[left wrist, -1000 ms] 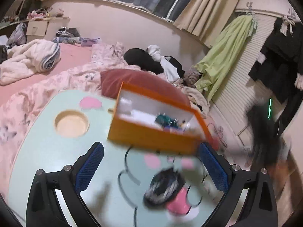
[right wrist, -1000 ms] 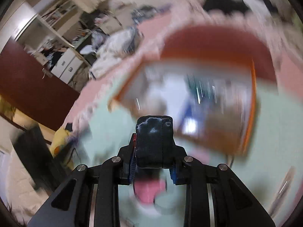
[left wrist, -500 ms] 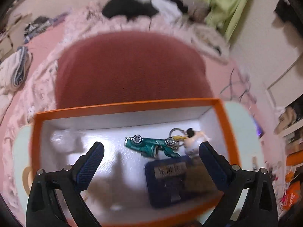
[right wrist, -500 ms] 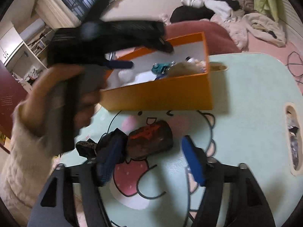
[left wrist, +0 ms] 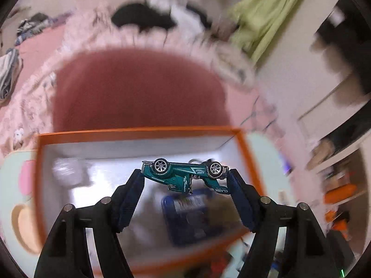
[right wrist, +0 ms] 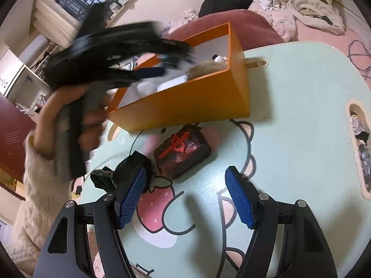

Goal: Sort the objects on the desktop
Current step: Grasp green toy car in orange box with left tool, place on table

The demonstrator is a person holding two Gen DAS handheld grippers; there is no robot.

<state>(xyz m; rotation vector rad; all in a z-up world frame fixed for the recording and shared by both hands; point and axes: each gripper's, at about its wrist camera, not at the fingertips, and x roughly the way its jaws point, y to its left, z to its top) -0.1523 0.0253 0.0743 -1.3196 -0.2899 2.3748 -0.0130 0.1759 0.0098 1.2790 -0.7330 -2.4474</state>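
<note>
My left gripper (left wrist: 185, 176) is shut on a teal toy car (left wrist: 184, 173), held upside down above the orange box (left wrist: 139, 133). A dark blue flat object (left wrist: 194, 215) lies blurred inside the box. In the right wrist view the orange box (right wrist: 190, 102) stands on the mint table (right wrist: 301, 115), with the left gripper and hand (right wrist: 120, 46) blurred over it. My right gripper (right wrist: 185, 194) is open and empty above the table. A dark case with a red mark (right wrist: 183, 153) lies just ahead of it, and a black crumpled object (right wrist: 129, 166) is by its left finger.
A dark red cushion (left wrist: 136, 92) lies behind the box, with a pink bed and piled clothes (right wrist: 266, 2) beyond. The table has a cut-out slot (right wrist: 359, 143) at its right edge and a round cup recess (left wrist: 22, 222) at the left.
My left gripper closed on the teal car in the box and lifted it. The right gripper shifted slightly nearer the dark case.
</note>
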